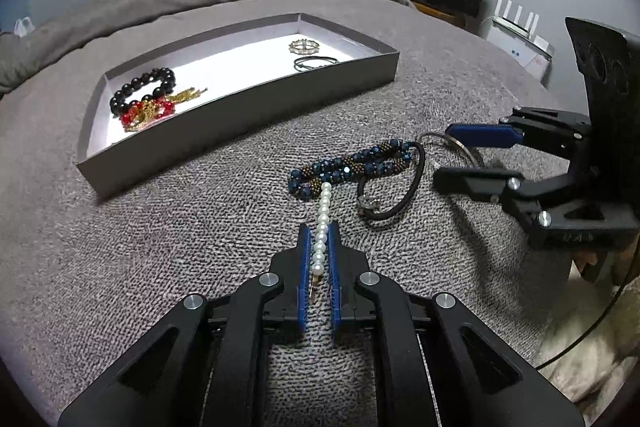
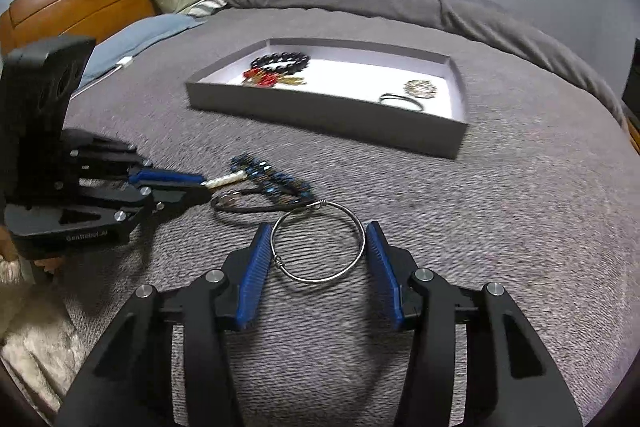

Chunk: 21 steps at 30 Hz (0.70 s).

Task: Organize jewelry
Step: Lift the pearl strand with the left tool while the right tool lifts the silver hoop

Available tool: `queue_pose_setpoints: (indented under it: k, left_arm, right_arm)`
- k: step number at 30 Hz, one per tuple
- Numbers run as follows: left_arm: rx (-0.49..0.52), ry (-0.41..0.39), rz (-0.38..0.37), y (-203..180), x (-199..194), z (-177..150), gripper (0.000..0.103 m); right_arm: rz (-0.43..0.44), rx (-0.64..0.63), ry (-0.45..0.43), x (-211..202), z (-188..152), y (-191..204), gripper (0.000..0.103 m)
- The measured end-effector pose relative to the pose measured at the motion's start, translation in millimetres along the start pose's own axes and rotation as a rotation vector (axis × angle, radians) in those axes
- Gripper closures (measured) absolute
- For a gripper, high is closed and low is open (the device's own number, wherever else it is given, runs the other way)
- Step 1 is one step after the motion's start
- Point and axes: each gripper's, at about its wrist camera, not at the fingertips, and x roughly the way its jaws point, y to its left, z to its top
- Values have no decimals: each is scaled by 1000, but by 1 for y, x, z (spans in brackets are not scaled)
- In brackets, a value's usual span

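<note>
Both grippers work low over a grey blanket (image 2: 460,247) spread on a bed. Left gripper (image 1: 319,231) has its blue pads pressed together on a white pearl strand (image 1: 322,223), which runs out from between the fingertips toward a blue beaded bracelet (image 1: 352,163) lying just ahead, the strand's far end touching it. Beside those beads, on the right in the left wrist view, lies a black cord bracelet (image 1: 404,195) with a small silver charm. Right gripper (image 2: 316,233) stands partly spread around a thin silver wire bangle (image 2: 318,241) that lies flat on the blanket; the bangle's rim sits right against both blue pads (image 2: 256,267), though whether they actually press on it cannot be told, and the view is blurred. The bangle's far rim reaches the end of the blue beads. Farther back on the blanket sits a shallow grey tray (image 1: 256,107) with a white floor. Near its left end in the left wrist view rest a black beaded bracelet (image 1: 142,89), a red beaded piece (image 1: 140,113) and a gold chain (image 1: 188,94) bunched together; near its right end lie a round gold-toned ornament (image 1: 303,46) and a dark thin bangle (image 1: 316,62), apart from the bunch.
</note>
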Motion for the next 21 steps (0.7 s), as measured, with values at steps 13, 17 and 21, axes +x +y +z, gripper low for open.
queue_pose_setpoints:
  k: [13,17,21]
  left_arm:
    - [-3,-137,-3,1,-45,11,97]
    - [-25,-145,12,7,-48,15,97]
    - [-46,-170,38,14,-56,21,97]
  right_arm:
    - [5,69,-80,-11,7,-15,55]
    - [7,68,-112,-15,11,-11,55]
    - [13,79,-130,-14,20,-10,55]
